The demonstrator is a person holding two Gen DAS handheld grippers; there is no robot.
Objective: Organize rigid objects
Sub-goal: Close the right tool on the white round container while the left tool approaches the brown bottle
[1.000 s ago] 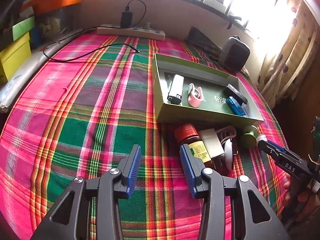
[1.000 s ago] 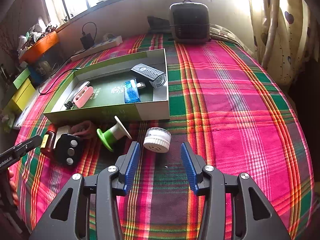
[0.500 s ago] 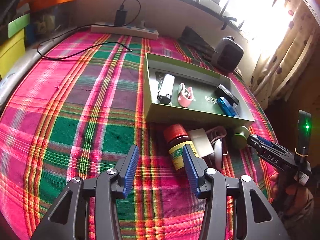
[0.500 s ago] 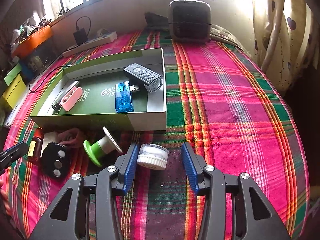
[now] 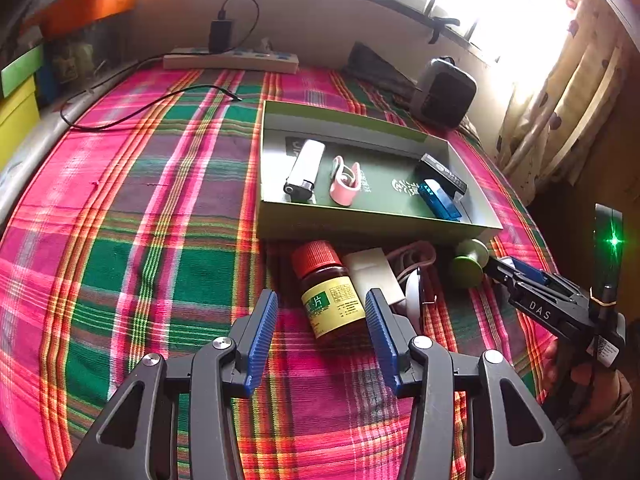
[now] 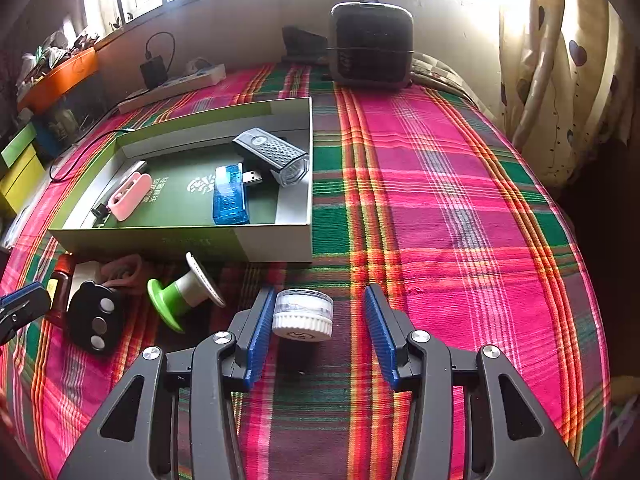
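The left gripper [image 5: 321,322] is seen with its jaws spread wide; a brown bottle [image 5: 328,292] with a red cap lies on its side between the blue pads, and no pad is seen to press on it. The right gripper [image 6: 316,326] is likewise held apart, at a moderate width. A small white jar [image 6: 303,314] stands between its fingers, just beside or touching the left-hand pad and clear of the other; contact cannot be confirmed.

A green box [image 6: 192,240] is placed on the plaid cloth [image 6: 440,200]. Inside it are recorded a blue USB stick [image 6: 230,196], a black light [image 6: 274,156], a pink clip [image 6: 130,196] and a white lighter [image 5: 305,170].

In front of the box, on the cloth, a green spool [image 6: 182,290] lies tilted, a black three-button disc [image 6: 96,318] is found beside it, and a white block [image 5: 374,274] rests against the bottle. A power strip [image 5: 230,60] is noted at the far edge, and a dark speaker [image 6: 370,44] near the window.
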